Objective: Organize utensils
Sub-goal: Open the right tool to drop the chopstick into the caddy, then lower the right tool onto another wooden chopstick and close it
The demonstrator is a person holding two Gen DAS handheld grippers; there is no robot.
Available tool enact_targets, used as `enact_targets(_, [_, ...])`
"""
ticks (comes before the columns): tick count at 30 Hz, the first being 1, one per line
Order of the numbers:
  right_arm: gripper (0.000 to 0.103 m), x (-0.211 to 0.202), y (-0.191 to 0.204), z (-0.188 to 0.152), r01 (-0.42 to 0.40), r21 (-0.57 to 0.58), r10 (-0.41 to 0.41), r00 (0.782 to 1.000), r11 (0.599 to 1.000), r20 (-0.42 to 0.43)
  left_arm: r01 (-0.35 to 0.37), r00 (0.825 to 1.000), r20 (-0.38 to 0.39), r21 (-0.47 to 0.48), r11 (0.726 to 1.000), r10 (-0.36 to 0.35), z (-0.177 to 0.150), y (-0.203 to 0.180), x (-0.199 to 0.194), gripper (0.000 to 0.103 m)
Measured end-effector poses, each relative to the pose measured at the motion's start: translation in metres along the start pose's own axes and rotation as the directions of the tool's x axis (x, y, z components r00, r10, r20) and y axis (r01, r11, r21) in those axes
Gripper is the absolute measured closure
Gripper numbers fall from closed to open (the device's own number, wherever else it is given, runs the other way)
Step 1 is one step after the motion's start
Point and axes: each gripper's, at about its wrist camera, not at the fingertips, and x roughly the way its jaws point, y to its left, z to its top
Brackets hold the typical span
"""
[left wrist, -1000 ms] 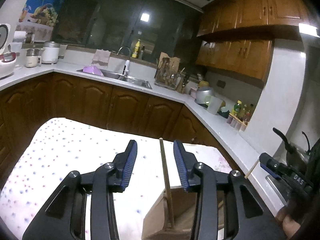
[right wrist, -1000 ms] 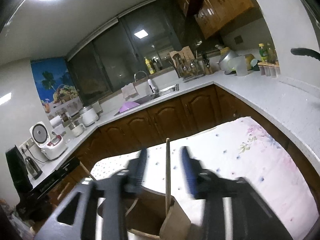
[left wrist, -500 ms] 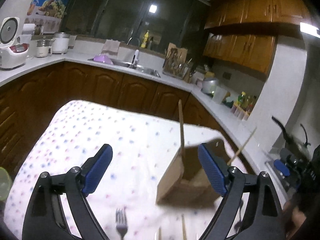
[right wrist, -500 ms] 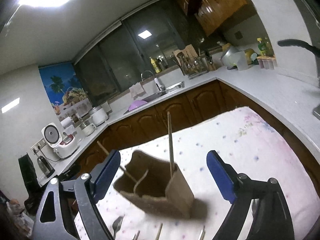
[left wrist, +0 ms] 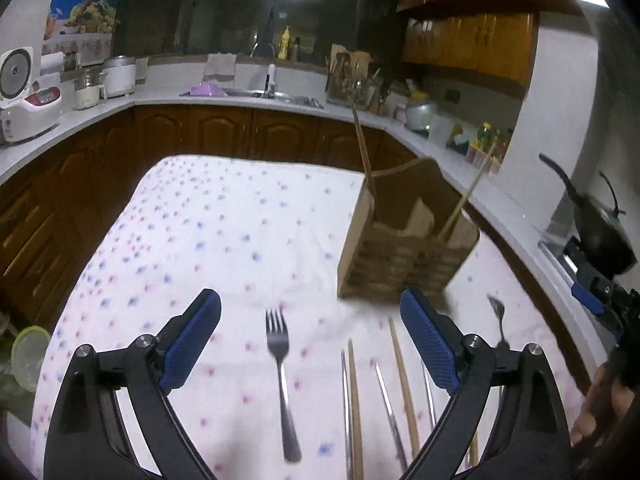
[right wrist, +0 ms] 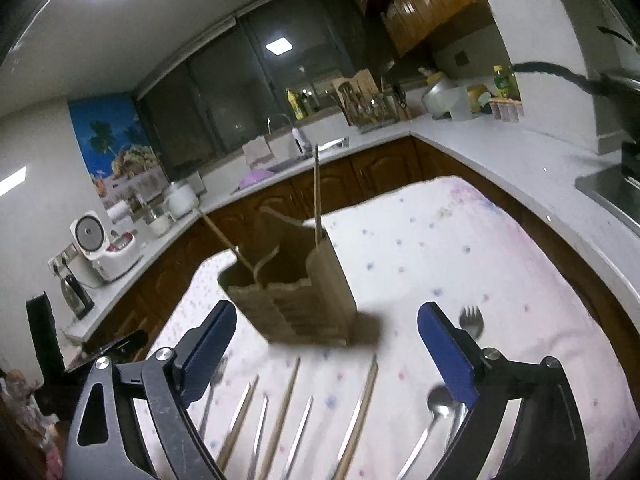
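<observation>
Jaws of both the left gripper [left wrist: 310, 344] and right gripper [right wrist: 326, 350] are opening wide, empty; pick one chopstick [left wrist: 404, 376] off the desk [left wrist: 200, 220] cleanly, then drop it upright into the wooden holder [left wrist: 404, 248] beyond.

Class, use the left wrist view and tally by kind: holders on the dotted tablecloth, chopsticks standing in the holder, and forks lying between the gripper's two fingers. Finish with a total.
wooden holder: 1
chopsticks standing in the holder: 2
fork: 1
Total: 4
</observation>
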Motion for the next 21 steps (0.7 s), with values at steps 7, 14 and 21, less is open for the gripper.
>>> enact_targets(7, [0.01, -0.015, -0.005, -0.03, 0.027, -0.001, -0.027, 0.999, 1.0, -0.039, -0.005, 0.999, -0.046, 0.013, 1.0, 0.005, -0.023, 0.003, -0.006, 0.01])
enact_targets(14, [0.01, -0.017, -0.015, -0.051, 0.05, 0.011, -0.048, 0.995, 0.999, -0.093, 0.004, 0.997, -0.08, 0.053, 0.999, 0.0, -0.038, -0.005, -0.007, 0.01])
enact_targets(21, [0.01, -0.014, -0.02, -0.06, 0.063, 0.007, -0.062, 0.99, 0.998, -0.125, 0.007, 0.992, -0.129, 0.103, 0.995, 0.006, -0.048, -0.015, 0.003, 0.01])
